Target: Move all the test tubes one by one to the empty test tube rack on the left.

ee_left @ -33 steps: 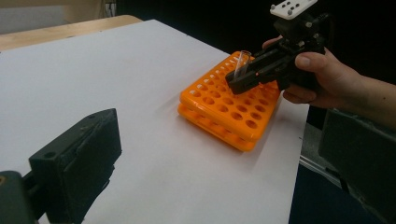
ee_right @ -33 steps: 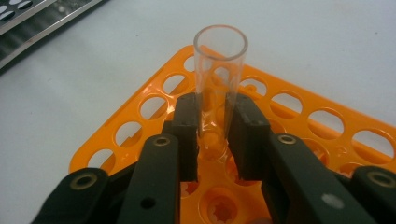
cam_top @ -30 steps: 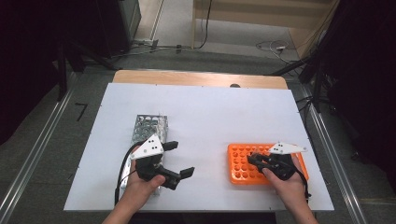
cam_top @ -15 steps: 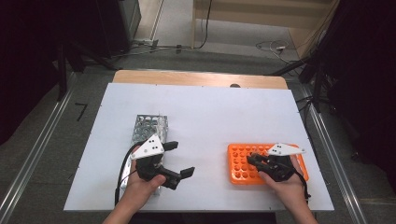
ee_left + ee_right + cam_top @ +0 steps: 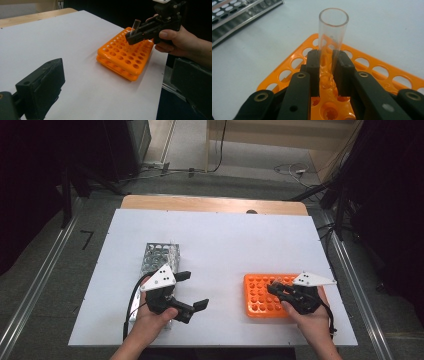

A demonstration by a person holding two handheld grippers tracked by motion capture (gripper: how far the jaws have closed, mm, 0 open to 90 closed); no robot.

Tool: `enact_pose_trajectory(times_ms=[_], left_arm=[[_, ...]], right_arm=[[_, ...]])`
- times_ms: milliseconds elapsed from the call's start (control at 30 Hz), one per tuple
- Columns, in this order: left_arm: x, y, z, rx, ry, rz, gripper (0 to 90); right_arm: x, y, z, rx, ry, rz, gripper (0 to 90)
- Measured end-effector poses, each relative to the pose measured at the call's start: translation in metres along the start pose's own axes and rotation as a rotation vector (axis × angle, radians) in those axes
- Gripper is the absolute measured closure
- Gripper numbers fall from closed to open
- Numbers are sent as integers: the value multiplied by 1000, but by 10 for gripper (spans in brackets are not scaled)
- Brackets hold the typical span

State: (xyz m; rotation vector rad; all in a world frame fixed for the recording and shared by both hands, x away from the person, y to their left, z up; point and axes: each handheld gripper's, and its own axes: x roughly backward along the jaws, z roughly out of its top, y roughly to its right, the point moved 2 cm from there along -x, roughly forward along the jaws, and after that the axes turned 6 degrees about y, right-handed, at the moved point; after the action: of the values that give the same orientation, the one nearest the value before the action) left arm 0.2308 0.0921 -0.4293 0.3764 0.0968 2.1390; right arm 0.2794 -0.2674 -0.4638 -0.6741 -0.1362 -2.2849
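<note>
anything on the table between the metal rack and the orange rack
Nothing lies there: in the high view, bare white table separates the metal rack from the orange rack.

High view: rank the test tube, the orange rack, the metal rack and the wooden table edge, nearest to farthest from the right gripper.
1. Test tube, clamped in the right gripper.
2. Orange rack, directly beneath it.
3. Metal rack, across the table at left.
4. Wooden table edge, along the far side.
</note>
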Motion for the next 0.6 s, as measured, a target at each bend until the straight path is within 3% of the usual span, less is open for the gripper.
enact_pose_trajectory(times_ms=[267,600], left_arm=[[0,2,1,-4,4,-1,0],[-3,8,2,-8,8,-14,0]], right_arm=[[12,-8,11,17,70,2,735],[8,-35,19,62,91,67,734]])
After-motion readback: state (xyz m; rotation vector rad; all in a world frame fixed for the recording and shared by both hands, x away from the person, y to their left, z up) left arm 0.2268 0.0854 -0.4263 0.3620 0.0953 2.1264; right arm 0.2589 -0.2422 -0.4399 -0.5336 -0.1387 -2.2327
